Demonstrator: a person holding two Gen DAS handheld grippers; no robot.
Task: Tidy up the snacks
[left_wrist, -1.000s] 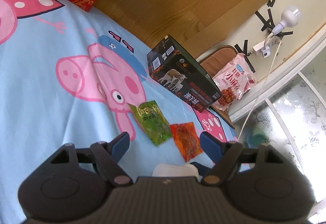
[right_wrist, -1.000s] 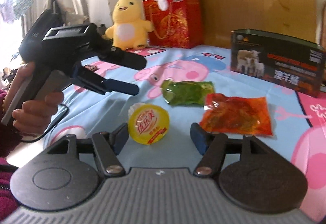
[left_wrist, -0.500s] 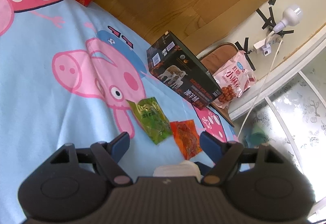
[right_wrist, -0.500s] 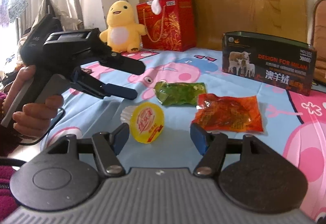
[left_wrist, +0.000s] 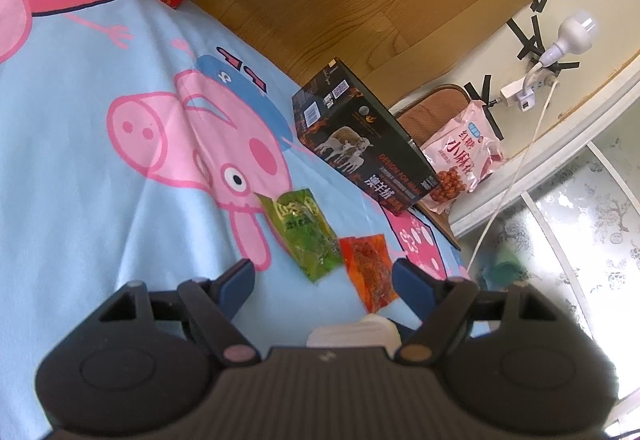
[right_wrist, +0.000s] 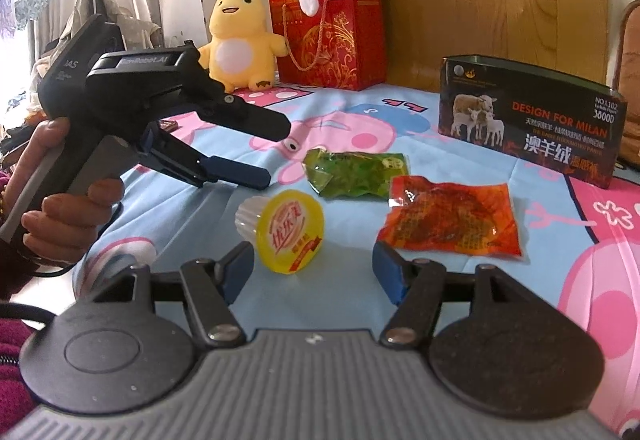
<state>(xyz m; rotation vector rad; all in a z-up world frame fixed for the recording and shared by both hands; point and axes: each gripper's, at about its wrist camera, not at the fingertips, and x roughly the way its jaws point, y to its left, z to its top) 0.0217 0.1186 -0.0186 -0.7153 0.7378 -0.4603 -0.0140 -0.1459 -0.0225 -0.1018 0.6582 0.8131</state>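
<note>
Your right hand-held gripper [right_wrist: 313,269] has closed in on the jelly cup [right_wrist: 289,231] since a second ago, so the pickup looks close. Its jaws stand apart, low and level over the bed [right_wrist: 440,272], empty. The cup lies tipped just beside the green packet [right_wrist: 356,173]. Your left hand-held gripper [left_wrist: 322,274], jaws also apart, hovers above the cup, angled down.

Both of your grippers were open and held nothing.

Your left gripper [left_wrist: 323,276] hung with its jaws spread wide, and from the right wrist view it [right_wrist: 264,152] pointed to the right, with your left hand [right_wrist: 60,196] wrapped around its grip. Your right gripper [right_wrist: 314,266] sat low, level and forward-facing, its jaws also wide apart.
</note>
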